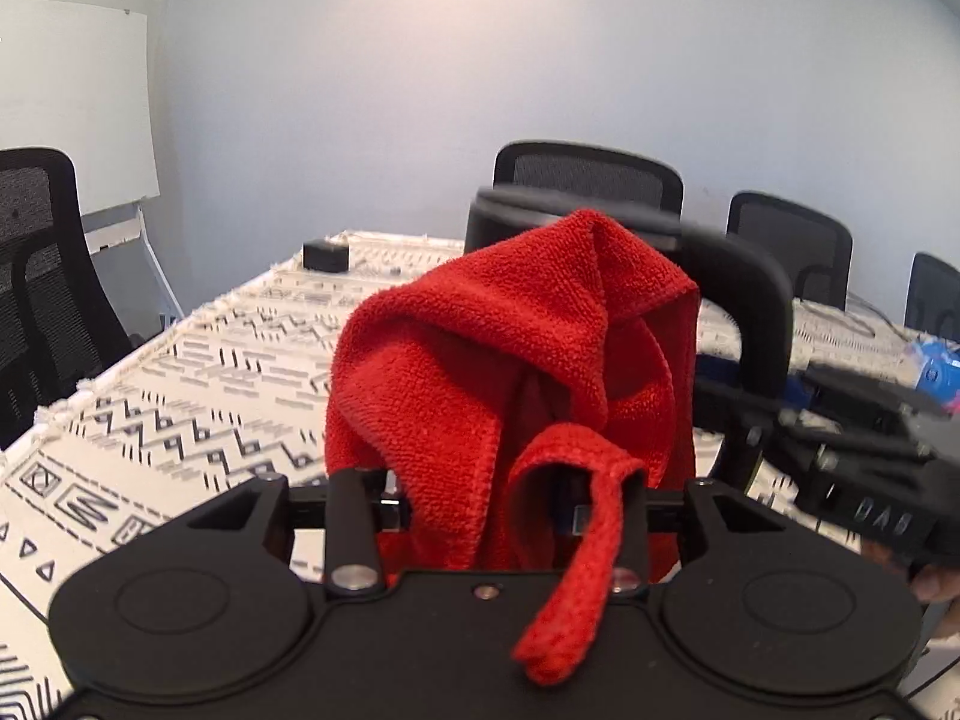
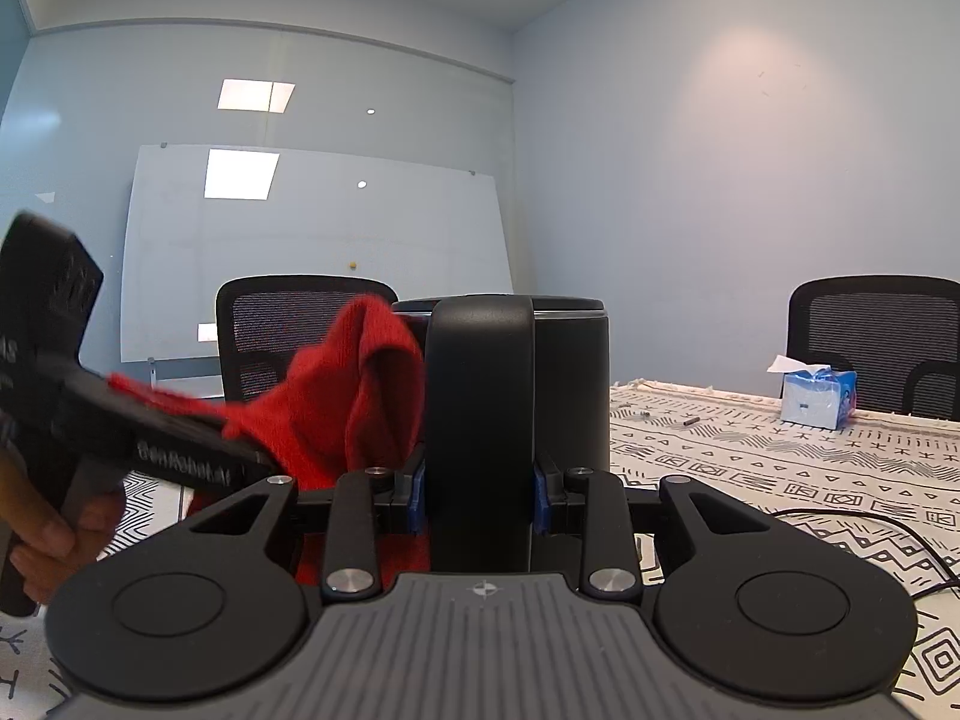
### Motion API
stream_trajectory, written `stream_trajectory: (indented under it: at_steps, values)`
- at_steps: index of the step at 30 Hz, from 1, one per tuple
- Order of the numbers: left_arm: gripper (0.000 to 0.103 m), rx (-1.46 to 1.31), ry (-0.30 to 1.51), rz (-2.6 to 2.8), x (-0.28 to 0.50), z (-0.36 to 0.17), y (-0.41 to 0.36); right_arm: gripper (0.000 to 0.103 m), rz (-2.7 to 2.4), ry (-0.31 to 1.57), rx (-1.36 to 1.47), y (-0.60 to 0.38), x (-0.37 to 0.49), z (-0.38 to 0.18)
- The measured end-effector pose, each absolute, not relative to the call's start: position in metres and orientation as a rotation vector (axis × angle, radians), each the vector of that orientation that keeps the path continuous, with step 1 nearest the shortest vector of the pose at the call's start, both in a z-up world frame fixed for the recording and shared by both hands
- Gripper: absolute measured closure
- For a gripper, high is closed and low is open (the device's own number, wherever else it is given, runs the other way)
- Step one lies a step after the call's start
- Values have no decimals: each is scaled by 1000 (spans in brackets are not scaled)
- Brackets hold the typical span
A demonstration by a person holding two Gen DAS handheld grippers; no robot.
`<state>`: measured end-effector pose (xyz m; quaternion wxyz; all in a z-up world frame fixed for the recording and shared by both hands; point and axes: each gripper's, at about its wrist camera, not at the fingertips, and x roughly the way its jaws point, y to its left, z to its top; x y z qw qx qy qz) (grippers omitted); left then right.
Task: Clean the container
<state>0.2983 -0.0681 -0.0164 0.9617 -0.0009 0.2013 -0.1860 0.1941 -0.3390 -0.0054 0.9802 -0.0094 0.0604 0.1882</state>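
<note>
The black container (image 2: 540, 384) is held up above the patterned tablecloth (image 2: 780, 468). The right gripper (image 2: 480, 498) is nearly closed, its blue pads clamped on either side of the container's broad handle (image 2: 480, 408). Just left of the container, the left gripper (image 1: 516, 504) is almost shut on a red cloth (image 1: 498, 360), which bunches against the container's side. Beyond the container, a tissue box (image 2: 816, 399) sits on the tablecloth.

We see the cloth (image 2: 354, 396) left of the container (image 2: 570, 384), tissue box (image 2: 817, 398) on the table (image 2: 780, 462) behind
</note>
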Motion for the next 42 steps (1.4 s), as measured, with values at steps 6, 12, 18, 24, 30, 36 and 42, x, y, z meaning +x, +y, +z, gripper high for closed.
stream_trajectory:
  at_steps: [6,12,18,24,30,36,42]
  values:
    - [59,10,393,-374,296,-19,-69,73,378,121,-19,-338,193,-6]
    - [59,-11,450,-375,297,-27,-65,73,378,120,-20,-338,191,-6]
    - [59,-4,390,-374,290,-9,-66,73,378,120,-19,-340,192,-7]
    - [59,-5,464,-365,296,-32,-63,73,380,121,-21,-338,192,-7]
    - [59,-7,397,-369,291,-8,-64,73,379,119,-22,-336,191,-7]
    - [58,-7,465,-355,294,-33,-69,73,379,119,-22,-335,190,-7]
    - [59,-7,431,-358,286,-13,-71,73,378,118,-22,-333,189,-7]
